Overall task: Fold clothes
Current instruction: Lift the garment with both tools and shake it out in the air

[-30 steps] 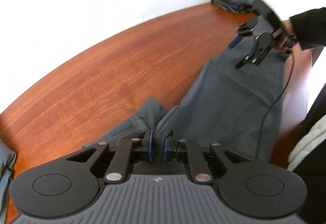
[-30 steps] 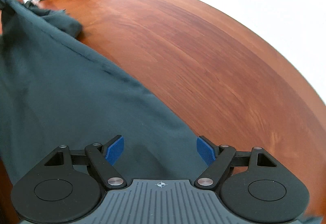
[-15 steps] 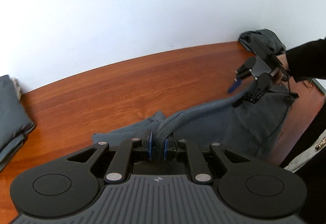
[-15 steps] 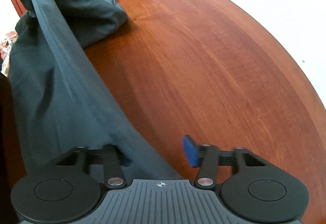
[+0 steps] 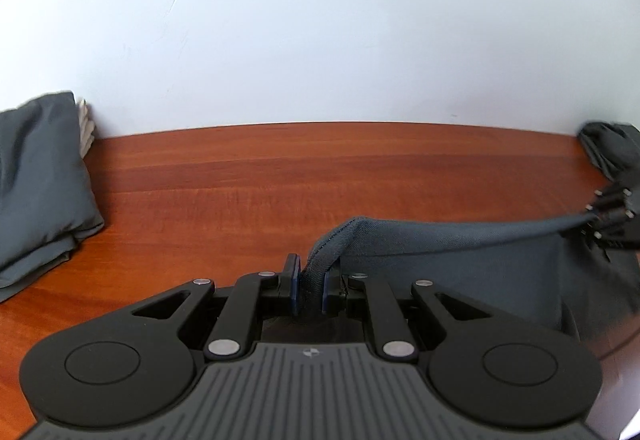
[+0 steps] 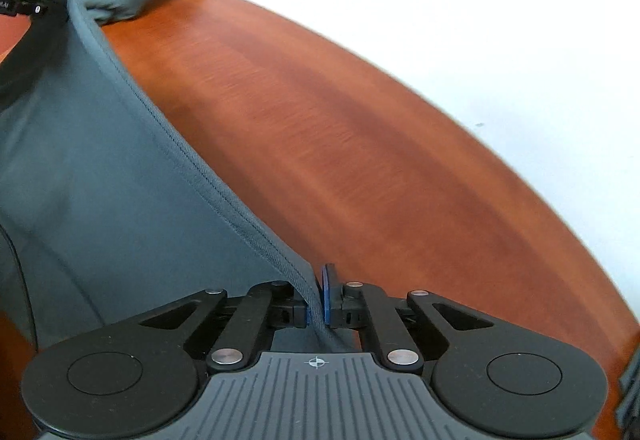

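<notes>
The right tongs, wide apart a second ago, have just closed onto the stitched hem of the grey garment. The left tongs stay clamped on its other end. The hem now stretches taut between them, raised above the glossy reddish wooden surface; folded grey clothes sit at its far edge.

**Count on the table**

One wooden table. Two grippers: left, right. One grey garment stretched above the table. Two cloth piles: one at the table's left end, one at its right.
</notes>
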`<move>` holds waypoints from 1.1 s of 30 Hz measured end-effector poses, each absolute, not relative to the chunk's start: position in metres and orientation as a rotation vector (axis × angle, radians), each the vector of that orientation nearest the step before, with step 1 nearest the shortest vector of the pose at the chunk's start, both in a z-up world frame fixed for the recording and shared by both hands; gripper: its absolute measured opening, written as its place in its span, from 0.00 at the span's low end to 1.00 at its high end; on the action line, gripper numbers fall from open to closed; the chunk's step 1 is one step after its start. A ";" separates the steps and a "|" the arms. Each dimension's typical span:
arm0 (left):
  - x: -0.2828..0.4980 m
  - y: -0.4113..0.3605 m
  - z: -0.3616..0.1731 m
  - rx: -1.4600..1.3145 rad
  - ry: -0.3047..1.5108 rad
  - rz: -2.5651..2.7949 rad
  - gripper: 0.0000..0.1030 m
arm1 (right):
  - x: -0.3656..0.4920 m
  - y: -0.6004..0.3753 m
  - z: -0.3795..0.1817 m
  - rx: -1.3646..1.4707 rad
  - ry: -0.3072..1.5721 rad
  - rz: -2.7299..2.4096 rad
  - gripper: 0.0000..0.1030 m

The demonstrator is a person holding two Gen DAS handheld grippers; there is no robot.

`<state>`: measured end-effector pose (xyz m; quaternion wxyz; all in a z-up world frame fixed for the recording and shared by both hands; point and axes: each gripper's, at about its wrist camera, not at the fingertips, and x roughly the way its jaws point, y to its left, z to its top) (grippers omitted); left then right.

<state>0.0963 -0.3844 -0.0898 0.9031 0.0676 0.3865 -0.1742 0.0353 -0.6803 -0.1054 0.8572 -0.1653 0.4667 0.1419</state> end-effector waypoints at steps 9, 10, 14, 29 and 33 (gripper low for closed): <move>0.220 -0.433 -0.075 0.216 0.692 -0.383 0.14 | 0.125 -0.708 -0.089 -0.347 0.916 0.117 0.06; 0.233 -0.439 -0.072 0.222 0.675 -0.388 0.14 | 0.133 -0.712 -0.087 -0.349 0.905 0.099 0.06; 0.279 -0.462 -0.054 0.237 0.599 -0.404 0.14 | 0.167 -0.726 -0.072 -0.368 0.843 0.019 0.06; 0.229 -0.432 0.001 0.205 0.458 -0.465 0.14 | 0.117 -0.716 -0.021 -0.358 0.730 0.035 0.05; 0.168 -0.414 0.007 0.207 0.451 -0.489 0.14 | 0.069 -0.705 -0.022 -0.345 0.751 0.069 0.05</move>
